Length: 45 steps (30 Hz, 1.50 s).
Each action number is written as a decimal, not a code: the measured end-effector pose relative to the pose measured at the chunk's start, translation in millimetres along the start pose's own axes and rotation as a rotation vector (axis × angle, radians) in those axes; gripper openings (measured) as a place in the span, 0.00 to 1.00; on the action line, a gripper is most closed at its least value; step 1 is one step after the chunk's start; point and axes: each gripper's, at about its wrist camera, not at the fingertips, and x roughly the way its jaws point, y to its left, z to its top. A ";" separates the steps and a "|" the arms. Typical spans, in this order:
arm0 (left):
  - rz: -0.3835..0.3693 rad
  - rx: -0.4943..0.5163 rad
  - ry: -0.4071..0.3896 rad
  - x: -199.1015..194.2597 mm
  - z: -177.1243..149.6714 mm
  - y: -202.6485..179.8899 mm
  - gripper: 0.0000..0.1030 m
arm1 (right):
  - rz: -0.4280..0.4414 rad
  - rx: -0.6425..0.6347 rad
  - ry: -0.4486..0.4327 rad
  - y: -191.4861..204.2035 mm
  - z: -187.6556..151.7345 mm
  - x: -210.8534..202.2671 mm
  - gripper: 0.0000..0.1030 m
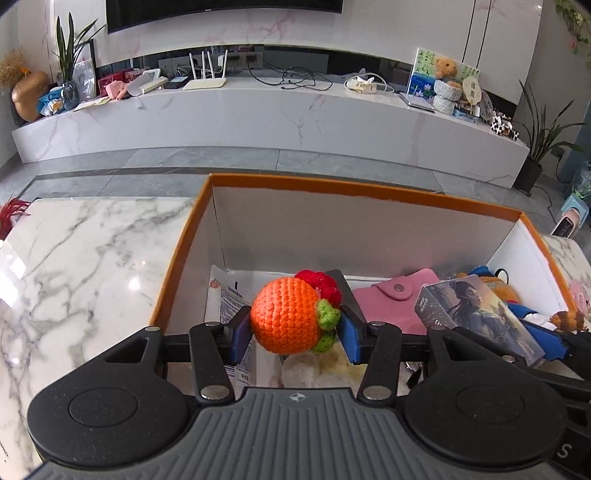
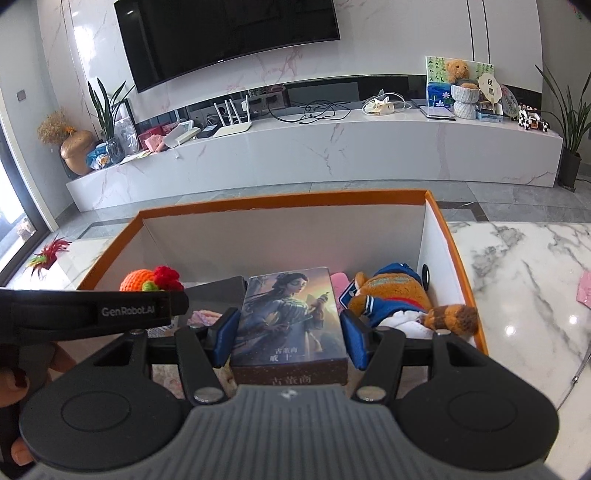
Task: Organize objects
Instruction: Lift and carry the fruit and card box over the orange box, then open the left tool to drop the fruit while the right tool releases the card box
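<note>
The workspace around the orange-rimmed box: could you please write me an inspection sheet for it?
Surface: white marble-look table, glossy, box standing on it.
Job's things: orange-rimmed white cardboard box holds a pink snap wallet, a brown plush toy in blue clothes and a white printed sachet.
Clutter: red feather item on the table beside the box.
Grippers: left gripper shut on an orange crocheted ball with red and green trim; right gripper shut on a printed card box showing a robed figure; both over the box.
Cables: black cables on the far white media shelf.
Surroundings: wall television, potted plants.
</note>
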 end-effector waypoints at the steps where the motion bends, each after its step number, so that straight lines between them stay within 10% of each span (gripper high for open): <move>1: 0.003 -0.001 0.005 1.2 -0.1 -0.3 0.55 | -0.004 -0.004 0.002 0.6 0.0 0.1 0.59; 45: 0.102 0.063 0.133 12.5 -2.5 -8.3 0.56 | -0.104 -0.117 0.074 14.8 -6.6 12.8 0.60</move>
